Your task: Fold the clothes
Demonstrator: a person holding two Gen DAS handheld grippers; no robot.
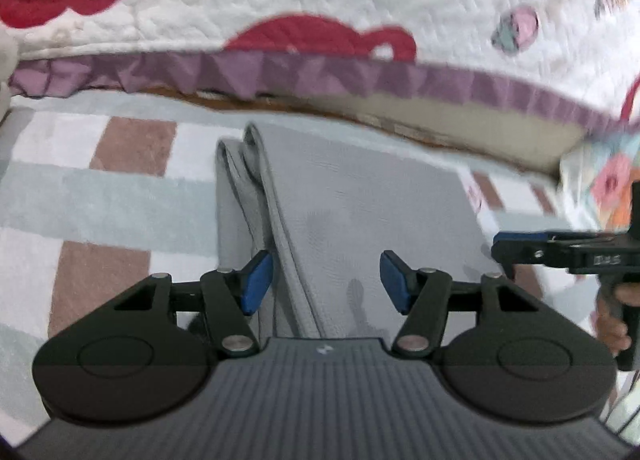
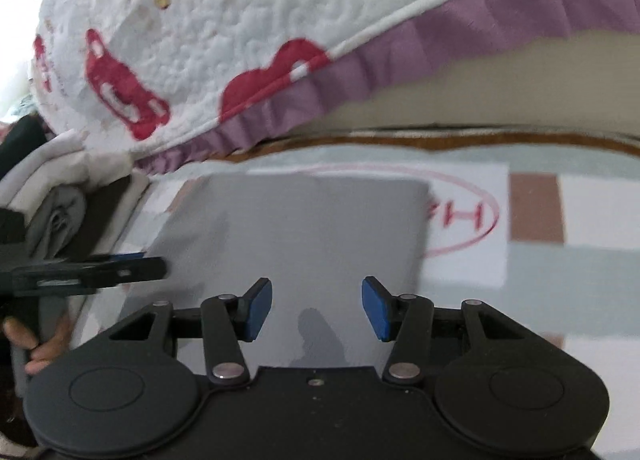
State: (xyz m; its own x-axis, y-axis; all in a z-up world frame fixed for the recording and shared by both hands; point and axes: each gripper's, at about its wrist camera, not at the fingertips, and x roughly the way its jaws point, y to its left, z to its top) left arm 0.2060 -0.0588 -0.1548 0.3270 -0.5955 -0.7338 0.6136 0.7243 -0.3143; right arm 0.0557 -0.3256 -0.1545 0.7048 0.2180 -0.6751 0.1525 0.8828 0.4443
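Lying flat, folded grey garment (image 2: 292, 232), stacked edges.

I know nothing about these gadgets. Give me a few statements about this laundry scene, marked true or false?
1. The folded grey garment lies flat on the checked rug. True.
2. The right gripper clamps the garment. False: its jaws stand open, nothing between the pads.
3. The left gripper is open above the garment. True.
4. The quilt has a green frill. False: the frill is purple.
5. Folded clothes are stacked beside the rug. True.
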